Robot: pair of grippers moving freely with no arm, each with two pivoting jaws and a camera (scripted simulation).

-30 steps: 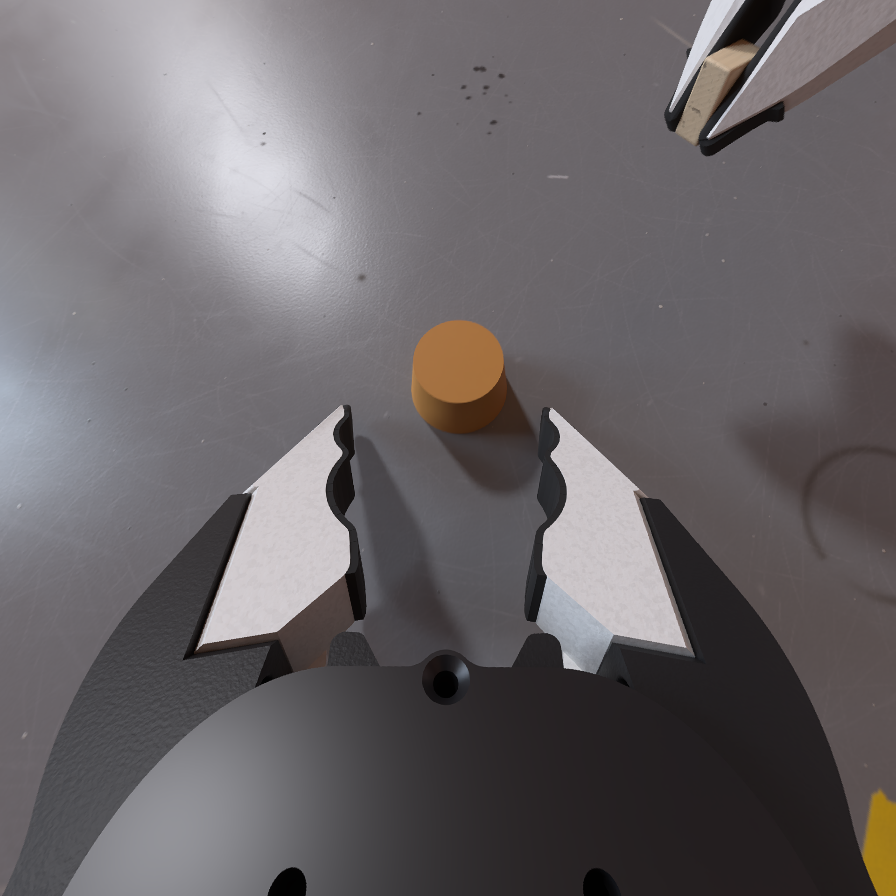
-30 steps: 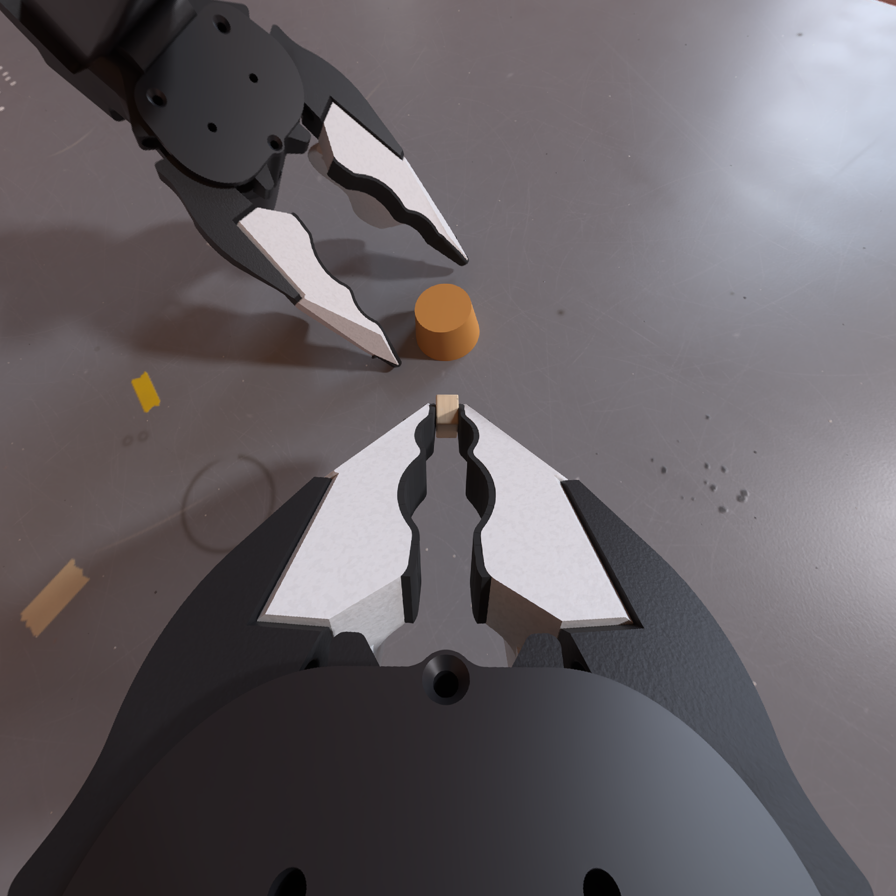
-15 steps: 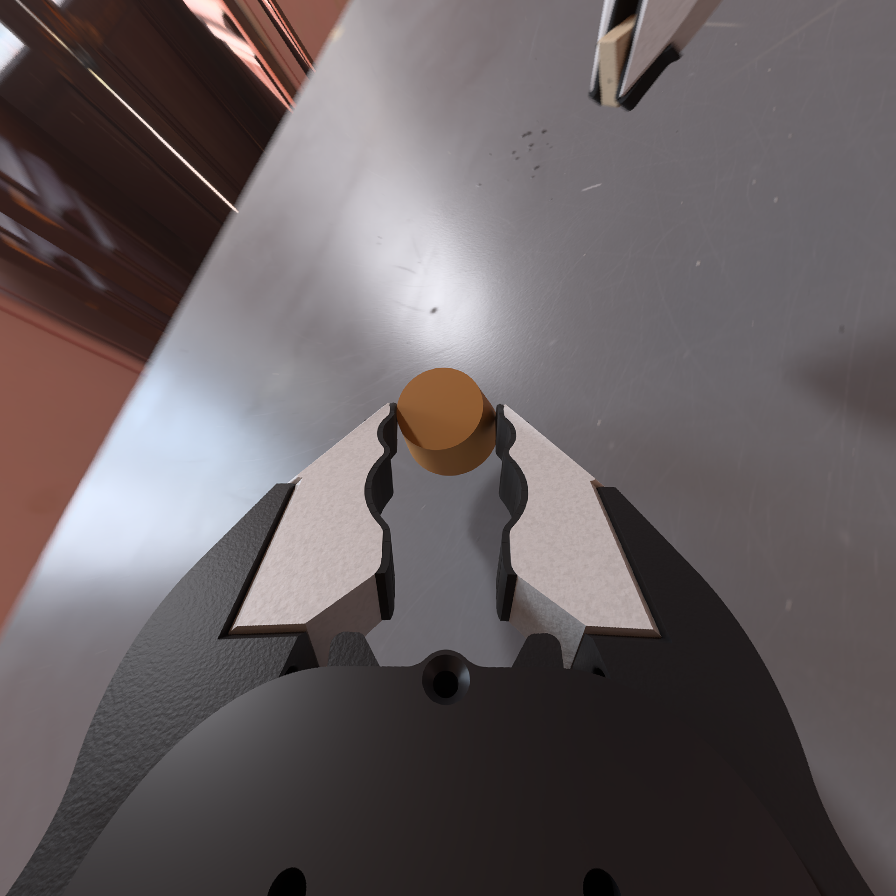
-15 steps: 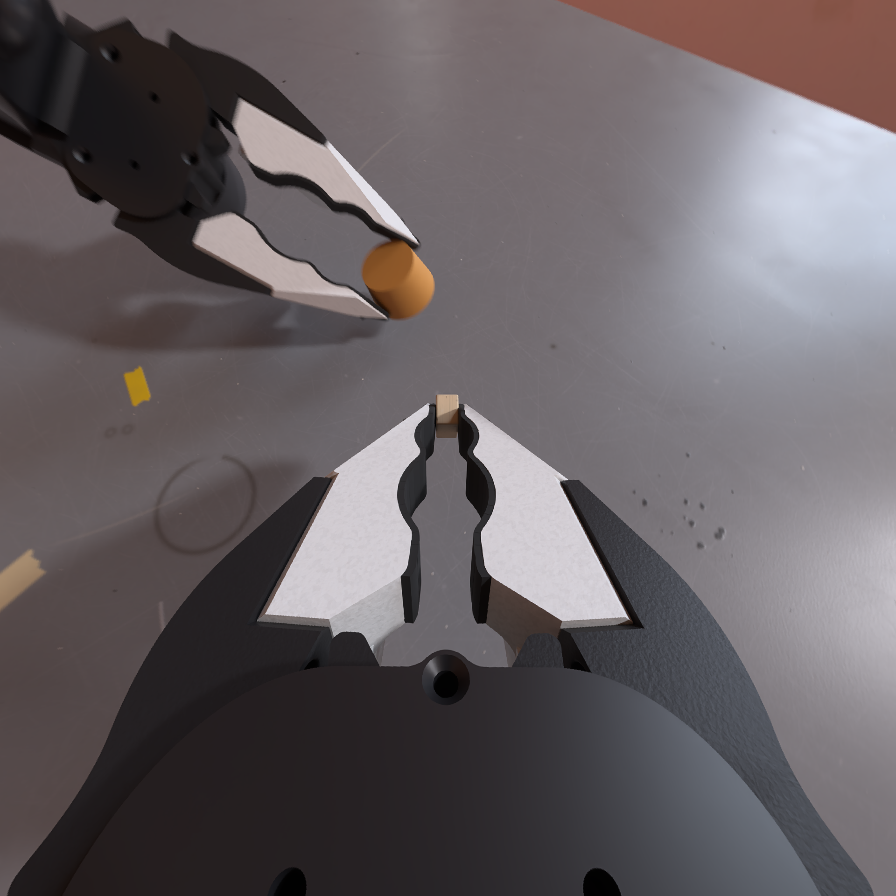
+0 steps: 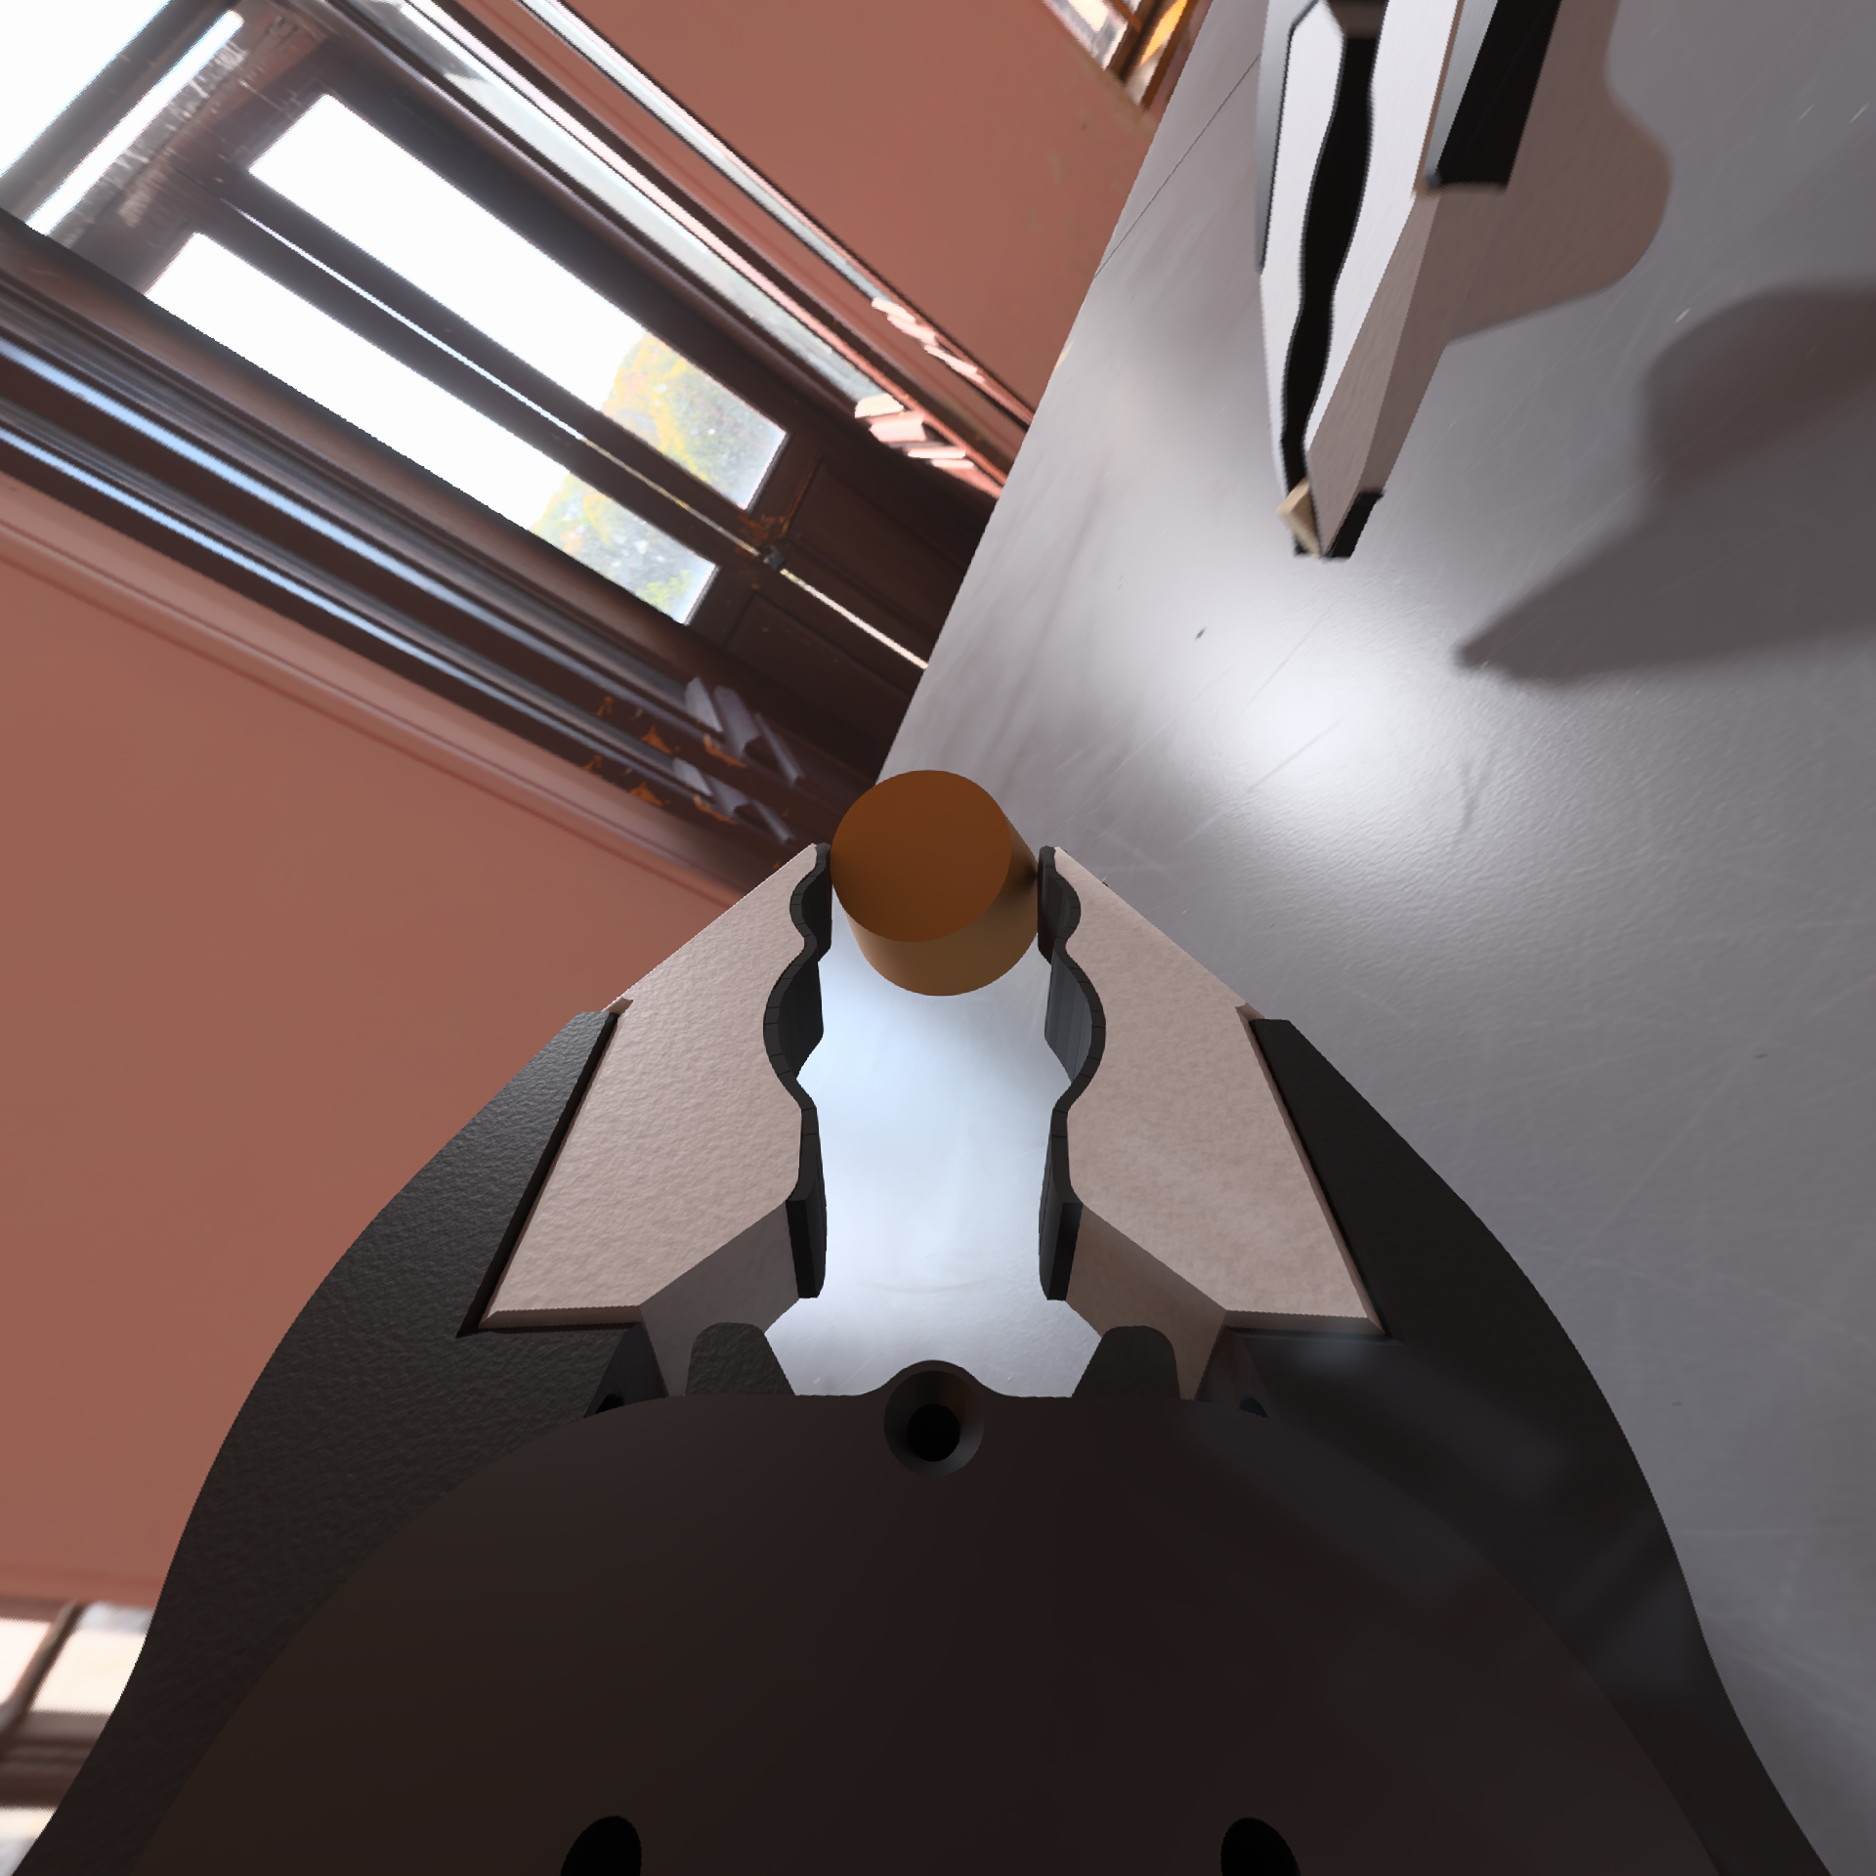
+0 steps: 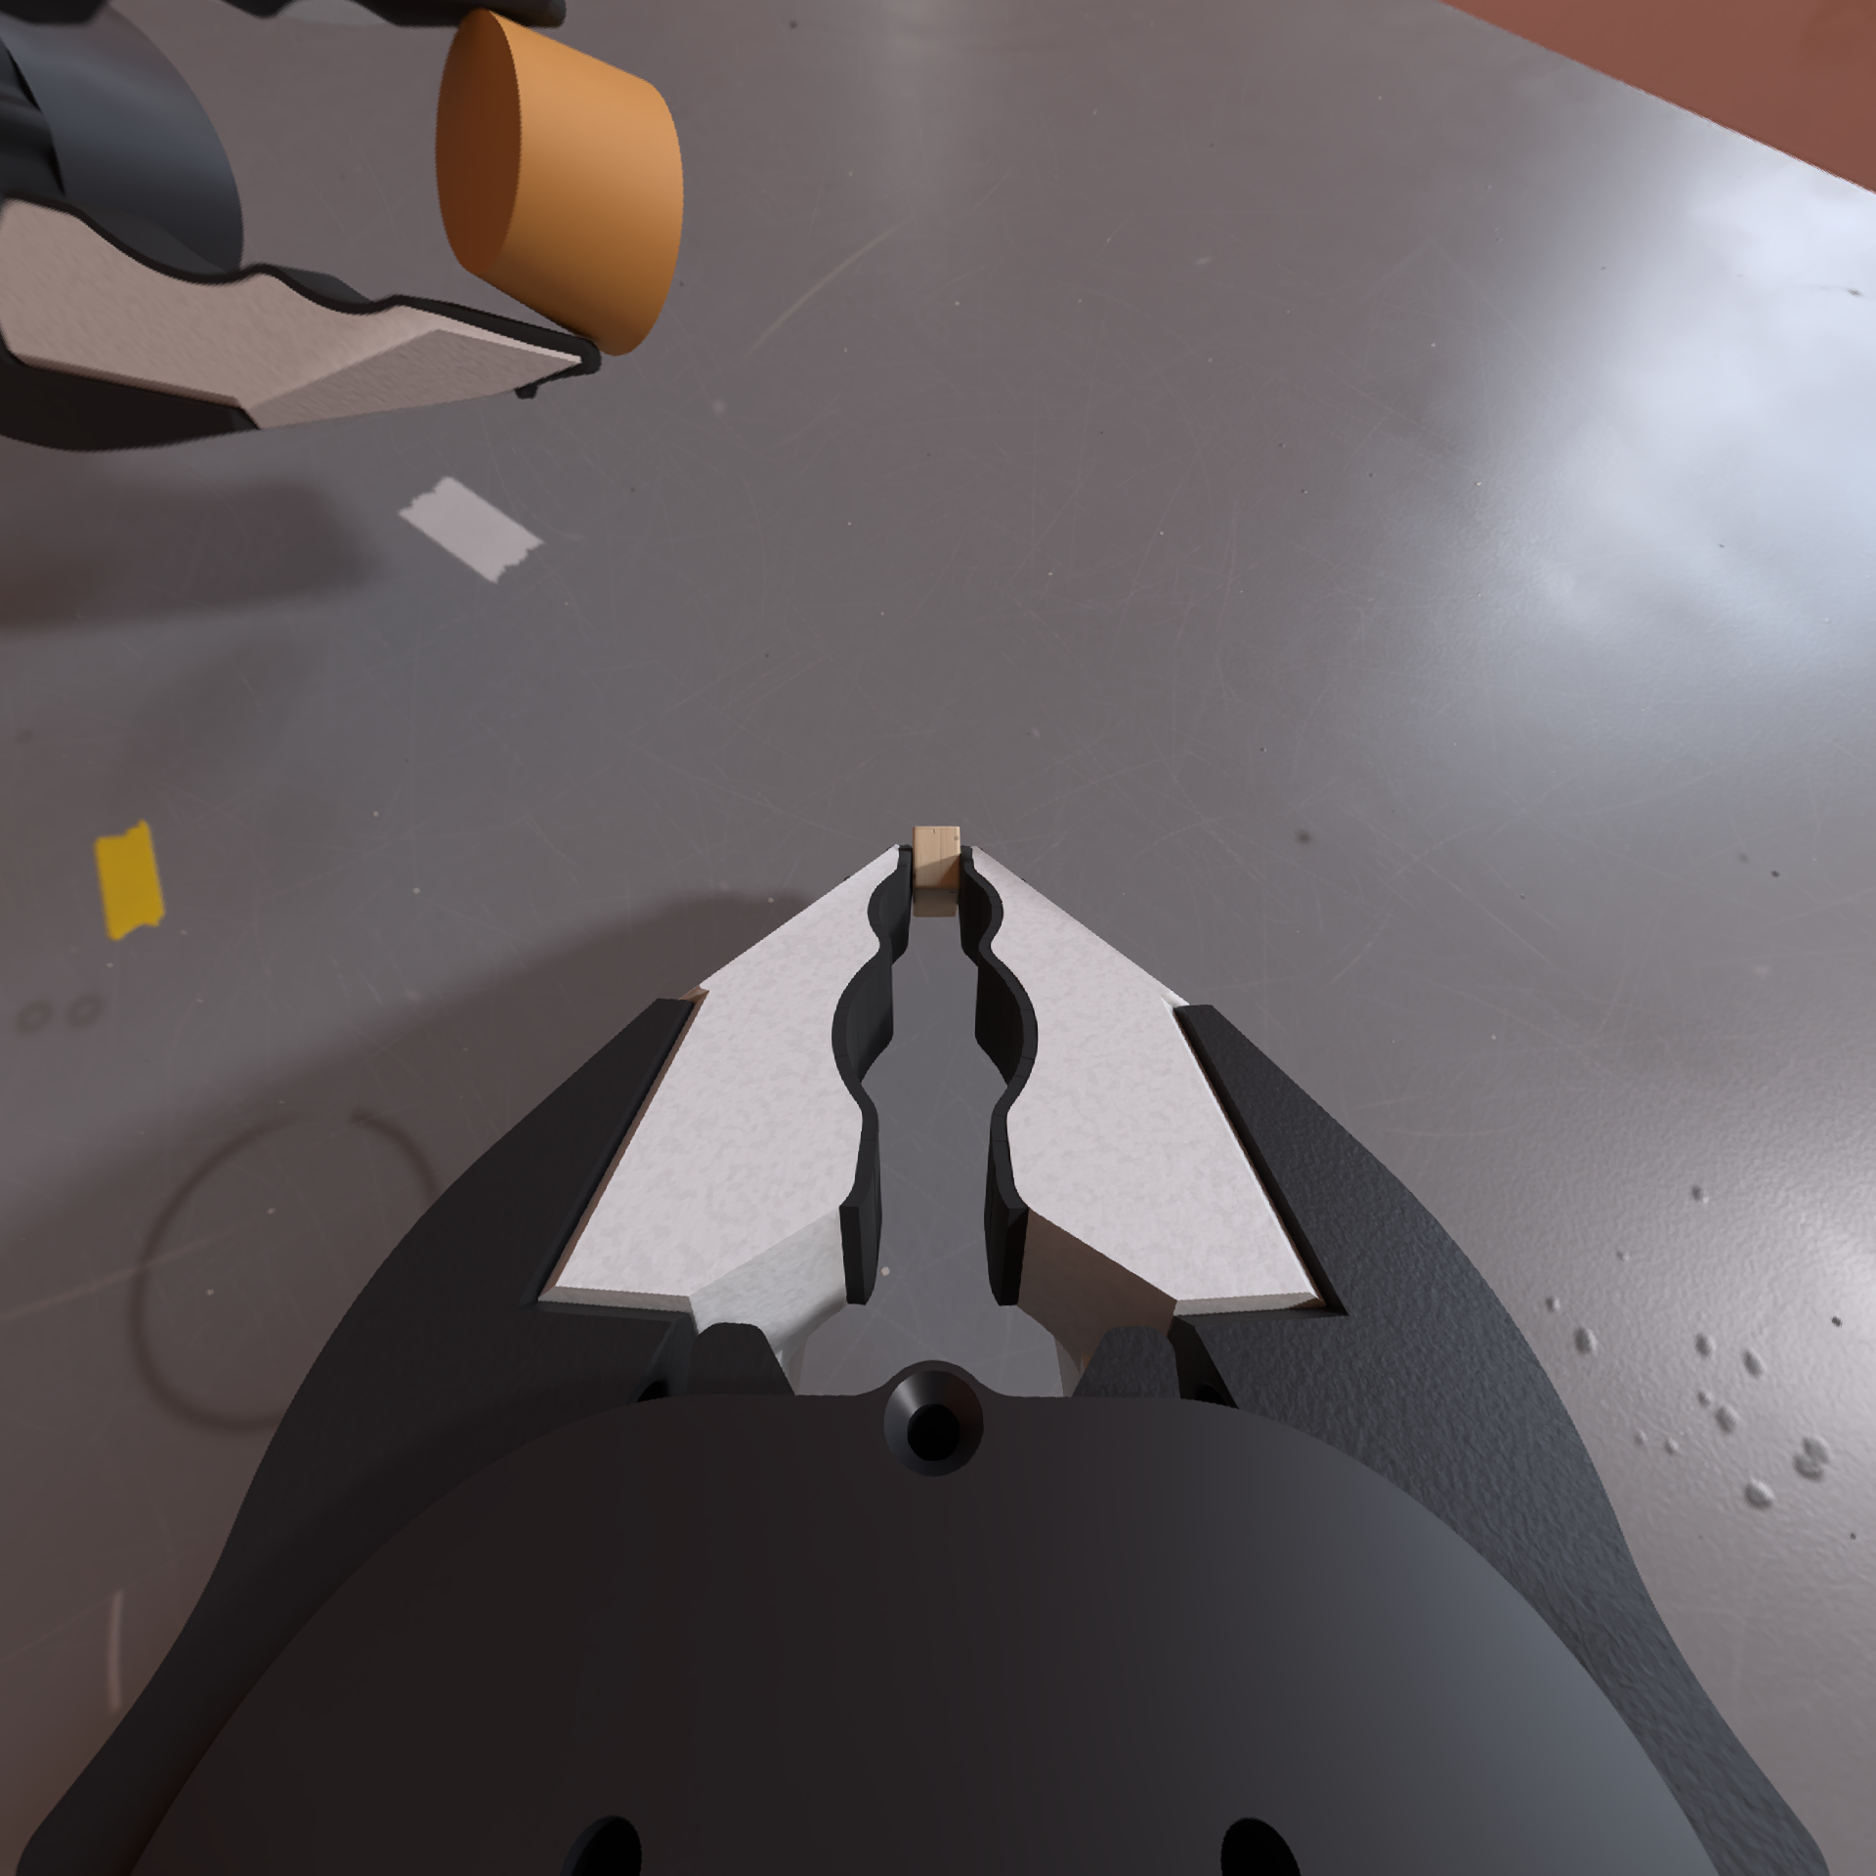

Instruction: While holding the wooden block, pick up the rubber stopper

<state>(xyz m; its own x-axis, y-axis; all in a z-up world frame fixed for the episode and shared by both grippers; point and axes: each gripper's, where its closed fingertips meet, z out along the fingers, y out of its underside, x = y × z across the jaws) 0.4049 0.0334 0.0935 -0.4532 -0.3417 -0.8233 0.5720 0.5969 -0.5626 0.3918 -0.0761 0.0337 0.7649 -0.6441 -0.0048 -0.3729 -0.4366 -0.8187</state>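
My left gripper (image 5: 934,863) is shut on the orange rubber stopper (image 5: 929,893), pinched between its fingertips and held up off the grey table (image 5: 1421,914). The stopper also shows in the right wrist view (image 6: 568,173) at top left, in the air with one left finger (image 6: 305,345) under it. My right gripper (image 6: 936,863) is shut on the small wooden block (image 6: 935,863) at its tips, above the table. In the left wrist view the right gripper (image 5: 1320,528) hangs at top right with a sliver of the block (image 5: 1297,508) at its tip.
On the grey table (image 6: 1320,609) lie a white tape scrap (image 6: 472,528), a yellow tape scrap (image 6: 130,878) and a faint ring mark (image 6: 284,1269). The table's edge runs along the top right in the right wrist view. A red-brown wall with a window (image 5: 457,335) lies beyond the table.
My left gripper closed on the stopper, lifted it off the table and tilted upward, so the wall and window now show. My right gripper kept its hold on the block.
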